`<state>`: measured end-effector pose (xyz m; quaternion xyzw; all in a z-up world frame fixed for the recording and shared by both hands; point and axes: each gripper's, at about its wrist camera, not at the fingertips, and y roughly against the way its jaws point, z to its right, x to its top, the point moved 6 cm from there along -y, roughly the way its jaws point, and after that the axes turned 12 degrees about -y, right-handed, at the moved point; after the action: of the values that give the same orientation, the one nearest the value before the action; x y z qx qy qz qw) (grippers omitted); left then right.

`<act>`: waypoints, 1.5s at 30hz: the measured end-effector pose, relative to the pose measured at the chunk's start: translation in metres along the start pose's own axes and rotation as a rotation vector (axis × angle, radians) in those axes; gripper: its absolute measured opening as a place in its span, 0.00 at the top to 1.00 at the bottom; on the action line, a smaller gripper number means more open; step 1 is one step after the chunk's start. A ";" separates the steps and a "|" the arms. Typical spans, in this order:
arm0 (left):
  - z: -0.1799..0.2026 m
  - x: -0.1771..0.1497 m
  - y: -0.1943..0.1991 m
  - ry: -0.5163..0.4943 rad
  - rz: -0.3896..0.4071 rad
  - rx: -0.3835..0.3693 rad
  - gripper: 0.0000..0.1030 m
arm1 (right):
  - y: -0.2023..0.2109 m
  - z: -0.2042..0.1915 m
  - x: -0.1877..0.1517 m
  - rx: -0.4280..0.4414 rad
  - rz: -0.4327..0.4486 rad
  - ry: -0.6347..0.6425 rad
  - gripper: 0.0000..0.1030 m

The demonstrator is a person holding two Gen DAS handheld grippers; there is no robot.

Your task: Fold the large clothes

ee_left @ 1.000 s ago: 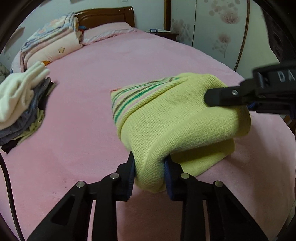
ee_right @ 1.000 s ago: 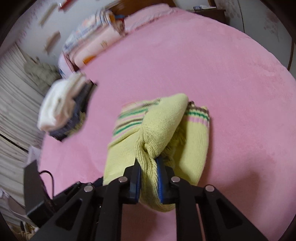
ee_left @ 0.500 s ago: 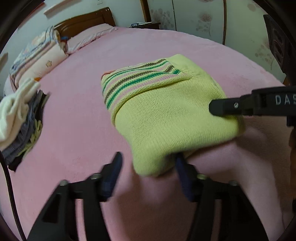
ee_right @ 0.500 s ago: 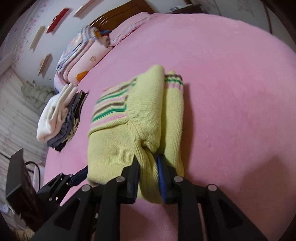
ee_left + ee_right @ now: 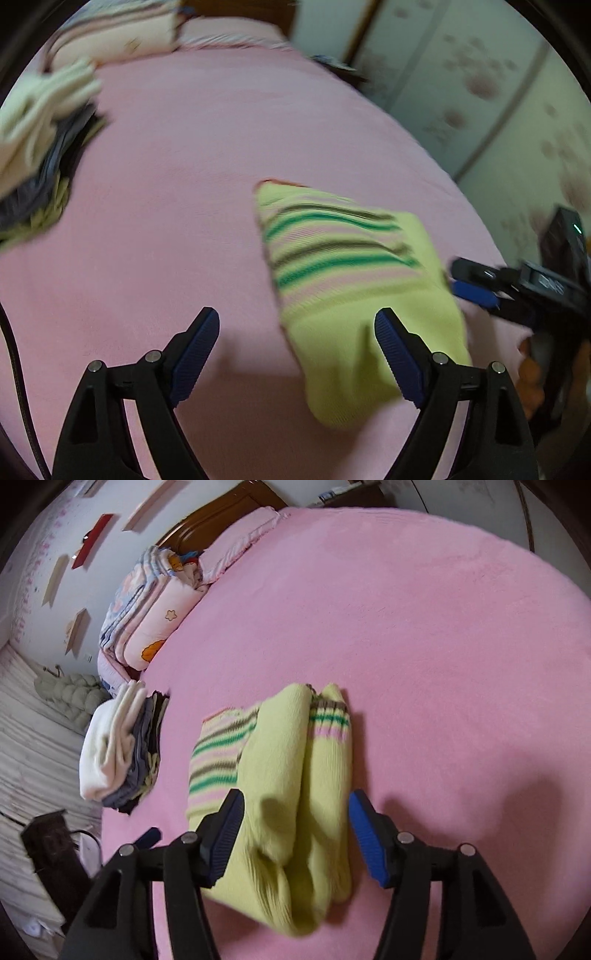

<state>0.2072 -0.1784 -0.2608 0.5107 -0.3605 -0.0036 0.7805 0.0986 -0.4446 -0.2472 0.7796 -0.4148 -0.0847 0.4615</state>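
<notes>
Opening both tools, my left tool (image 5: 297, 334) and right tool (image 5: 295, 814) wide apart, gripping nothing, folded yellow-green striped knit sweater (image 5: 291, 794) between right pads untouched, lettering blurred.

Open pink bed (image 5: 424, 627) right of sweater (image 5: 295, 775); clothes stack (image 5: 118, 749) left

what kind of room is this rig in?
Almost certainly a home bedroom. The folded yellow sweater lies on a wide bed with a pink cover, a wooden headboard and folded quilts at its far end, and a stack of folded clothes beside the sweater.
</notes>
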 end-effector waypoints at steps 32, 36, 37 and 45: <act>0.025 0.004 -0.029 -0.018 0.004 -0.011 0.17 | -0.040 -0.020 0.023 -0.047 0.017 0.153 0.84; 0.032 0.002 -0.029 -0.049 0.031 0.018 0.17 | -0.027 -0.035 0.023 0.008 0.111 0.282 0.86; 0.034 -0.001 -0.033 -0.057 0.020 0.019 0.18 | -0.030 -0.030 0.024 0.000 0.124 0.298 0.86; 0.040 -0.014 -0.040 -0.091 -0.001 0.053 0.18 | -0.041 0.006 0.016 -0.061 0.149 0.279 0.78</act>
<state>0.1889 -0.2243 -0.2914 0.5309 -0.3953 -0.0177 0.7494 0.1293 -0.4508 -0.2789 0.7365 -0.4008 0.0462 0.5430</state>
